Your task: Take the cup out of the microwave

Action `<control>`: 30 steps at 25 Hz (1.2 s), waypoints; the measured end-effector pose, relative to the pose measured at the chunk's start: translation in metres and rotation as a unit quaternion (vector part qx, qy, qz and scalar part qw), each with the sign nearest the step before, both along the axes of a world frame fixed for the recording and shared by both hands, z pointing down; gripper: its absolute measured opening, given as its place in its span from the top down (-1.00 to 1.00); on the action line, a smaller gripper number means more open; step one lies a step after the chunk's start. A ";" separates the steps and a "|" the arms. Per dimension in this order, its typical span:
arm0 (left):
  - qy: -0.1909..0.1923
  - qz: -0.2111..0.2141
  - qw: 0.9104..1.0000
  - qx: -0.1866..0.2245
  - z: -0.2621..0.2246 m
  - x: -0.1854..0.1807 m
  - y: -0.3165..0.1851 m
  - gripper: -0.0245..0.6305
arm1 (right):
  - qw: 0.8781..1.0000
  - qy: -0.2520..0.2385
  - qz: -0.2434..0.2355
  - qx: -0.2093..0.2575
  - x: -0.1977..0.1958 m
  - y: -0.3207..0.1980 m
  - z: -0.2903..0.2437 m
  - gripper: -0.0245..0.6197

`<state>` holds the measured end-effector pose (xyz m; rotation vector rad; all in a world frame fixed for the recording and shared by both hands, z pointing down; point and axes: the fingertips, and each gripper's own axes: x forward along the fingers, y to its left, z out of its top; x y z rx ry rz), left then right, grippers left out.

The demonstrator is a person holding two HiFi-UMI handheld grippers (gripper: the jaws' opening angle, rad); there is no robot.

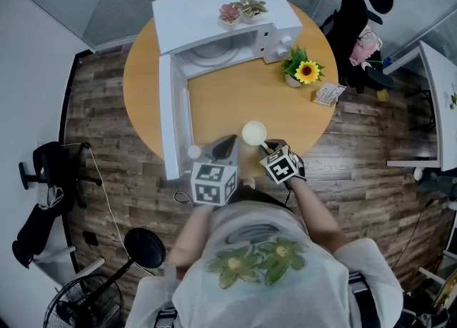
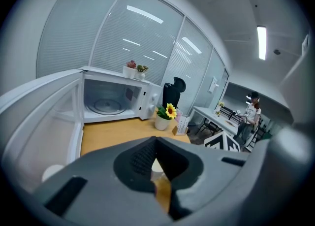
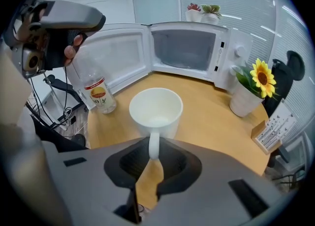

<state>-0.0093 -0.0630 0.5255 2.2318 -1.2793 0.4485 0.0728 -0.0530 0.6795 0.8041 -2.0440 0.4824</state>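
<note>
Head view looks down on a round table [image 1: 285,116] with a microwave [image 1: 214,12] at its far side. The microwave door [image 1: 168,116] swings wide along the left. Two small potted succulents [image 1: 241,11] sit on the microwave's roof. A potted sunflower [image 1: 303,73] and a card holder [image 1: 328,93] stand to the right. A clear bottle [image 3: 98,92] stands near the table's edge beside the open door, on the cup's left.

The cup [image 1: 254,133] stands on the table outside the oven, near the person's edge, with bare tabletop between it and the cavity. The right gripper [image 3: 151,158] is clamped on the cup's handle, which runs straight into the notch between its jaws. The left gripper [image 2: 156,144] is closed with nothing in it, its tips meeting, and it hovers just left of the cup, close to the bottle.

The tabletop is smooth, honey-coloured wood and the floor is dark planks. The microwave is glossy white, with a round glass turntable [image 2: 107,106] inside. The cup is plain white, rounded and tapering downward, with a slim loop handle. Both grippers are matte grey with ribbed pads. Each carries a cube with black-and-white square markers [image 1: 213,182].

The bottle's label shows an orange-red picture, and its print is too small to read. The same goes for the card holder.
</note>
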 end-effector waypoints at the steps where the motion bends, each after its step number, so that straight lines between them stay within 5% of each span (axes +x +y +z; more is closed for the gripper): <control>1: 0.001 -0.001 1.000 -0.001 0.001 0.000 0.000 0.92 | 1.000 0.001 0.000 -0.001 0.000 0.000 0.000 0.73; 13: 0.001 -0.012 1.000 -0.005 0.004 0.003 0.003 0.92 | 0.999 -0.037 0.020 -0.014 0.009 0.005 -0.014 0.64; 30: -0.015 -0.009 1.000 0.012 -0.009 0.012 0.013 0.92 | 0.972 -0.185 0.094 0.114 0.010 -0.006 -0.139 0.81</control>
